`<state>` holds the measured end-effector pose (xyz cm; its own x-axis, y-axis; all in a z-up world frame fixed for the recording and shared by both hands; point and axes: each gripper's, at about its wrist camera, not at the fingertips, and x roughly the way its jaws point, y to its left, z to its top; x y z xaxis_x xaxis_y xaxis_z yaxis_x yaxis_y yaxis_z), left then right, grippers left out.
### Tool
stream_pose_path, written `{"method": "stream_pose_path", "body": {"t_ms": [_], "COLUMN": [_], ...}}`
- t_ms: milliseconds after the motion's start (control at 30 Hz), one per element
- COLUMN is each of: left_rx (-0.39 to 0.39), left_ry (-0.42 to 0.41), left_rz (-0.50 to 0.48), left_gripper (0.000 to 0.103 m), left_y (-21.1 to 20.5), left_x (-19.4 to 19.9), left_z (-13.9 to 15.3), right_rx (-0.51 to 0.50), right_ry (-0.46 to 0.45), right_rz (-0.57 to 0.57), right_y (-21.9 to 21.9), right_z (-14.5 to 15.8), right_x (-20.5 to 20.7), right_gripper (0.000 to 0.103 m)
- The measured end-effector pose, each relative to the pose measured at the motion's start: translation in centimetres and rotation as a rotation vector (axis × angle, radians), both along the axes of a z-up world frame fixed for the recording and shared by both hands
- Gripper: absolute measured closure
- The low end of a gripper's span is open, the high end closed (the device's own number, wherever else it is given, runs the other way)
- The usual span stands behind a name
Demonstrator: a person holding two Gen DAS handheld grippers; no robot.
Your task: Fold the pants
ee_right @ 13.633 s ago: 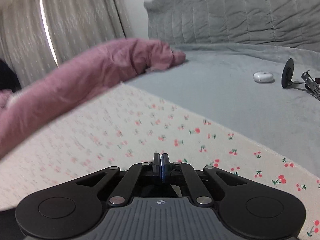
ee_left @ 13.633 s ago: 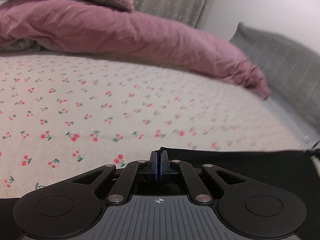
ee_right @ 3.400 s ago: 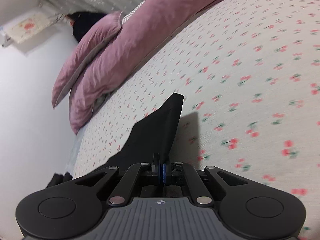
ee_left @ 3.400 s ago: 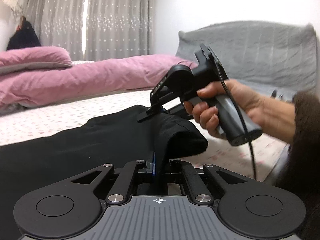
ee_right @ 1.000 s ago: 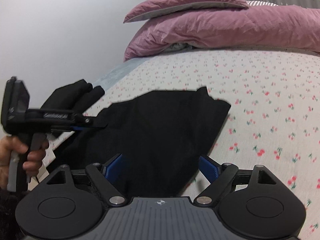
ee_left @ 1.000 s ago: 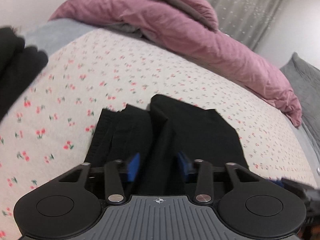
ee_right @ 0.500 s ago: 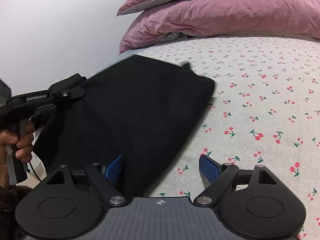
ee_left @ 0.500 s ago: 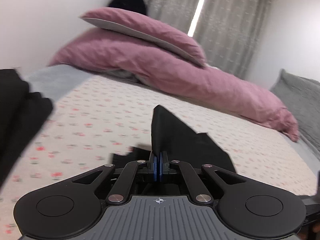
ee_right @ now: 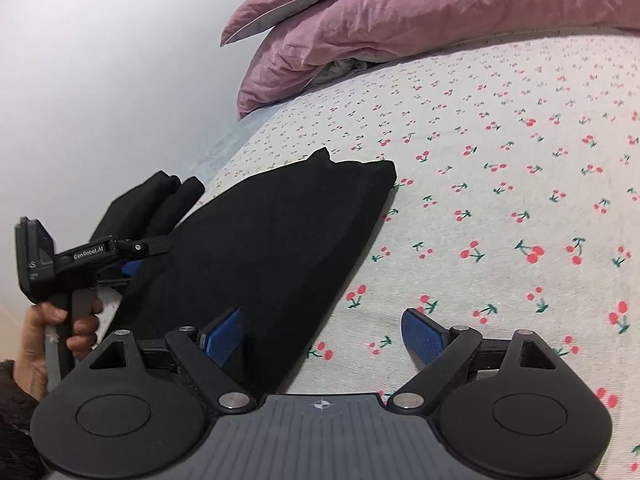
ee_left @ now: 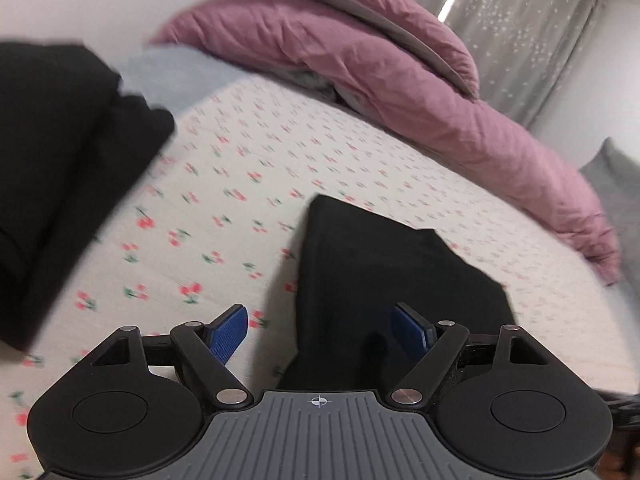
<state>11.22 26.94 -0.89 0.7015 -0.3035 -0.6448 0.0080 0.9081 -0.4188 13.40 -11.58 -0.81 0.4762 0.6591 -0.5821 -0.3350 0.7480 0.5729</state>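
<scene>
- Left wrist view: the left gripper has its jaws spread wide, the blue pads well apart and closed on nothing.
- The folded black pants lie on the cherry-print bedsheet; their near end runs down between the two pads, closer to the right-hand pad, and the far end comes to a corner further up the bed.
- The cloth between the pads looks slack, and whether it touches either pad cannot be told.
- A second mass of black fabric sits at the left edge of this view, blurred; what garment it is cannot be told.
- A pink duvet is heaped along the far side of the bed, with a pink pillow on top and grey dotted curtains behind.
- Right wrist view: the right gripper is also wide open, with nothing between its blue pads but bare sheet; the left-hand pad sits just over the near edge of the pants.
- Here the pants read as a flat, dark, folded slab on the bedsheet, lying toward the left side of the bed.
- The left gripper shows at the left, held in the person's left hand, its fingers reaching over the left edge of the pants; from here its opening cannot be judged.
- More black fabric lies just beyond it at the bed's edge.
- The pink duvet fills the top of the view against a white wall.
</scene>
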Motion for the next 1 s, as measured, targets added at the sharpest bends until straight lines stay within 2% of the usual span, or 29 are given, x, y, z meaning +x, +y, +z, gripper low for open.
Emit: {"method": "stream_pose_path", "body": {"t_ms": [133, 267, 433, 533, 667, 833, 1000], "left_rx": [-0.156, -0.277, -0.435, -0.473, -0.455, -0.483, -0.512], "left_ry": [0.076, 0.093, 0.122, 0.128, 0.122, 0.120, 0.127], "left_rz": [-0.023, -0.031, -0.022, -0.017, -0.025, -0.022, -0.007], "left_gripper": [0.026, 0.027, 0.037, 0.040, 0.040, 0.041, 0.045], "left_y": [1.1, 1.8, 2.3, 2.1, 1.6, 1.6, 2.1], "left_x": [1.9, 2.9, 3.8, 4.1, 4.3, 4.6, 4.9], "left_z": [-1.9, -2.9, -4.4, -4.9, -4.9, -5.2, -5.7], "right_rx": [0.037, 0.102, 0.212, 0.197, 0.166, 0.174, 0.182], "right_ry": [0.022, 0.056, 0.104, 0.096, 0.079, 0.090, 0.109], "right_rz": [0.003, -0.016, -0.078, -0.088, -0.088, -0.089, -0.107], "right_y": [0.4, 0.7, 0.7, 1.2, 1.9, 2.4, 2.8], "right_z": [-0.2, -0.5, -1.4, -1.2, -0.9, -1.0, -1.2], "right_x": [0.4, 1.2, 1.9, 1.8, 1.5, 1.7, 2.0], "right_gripper": [0.014, 0.014, 0.017, 0.020, 0.020, 0.026, 0.034]}}
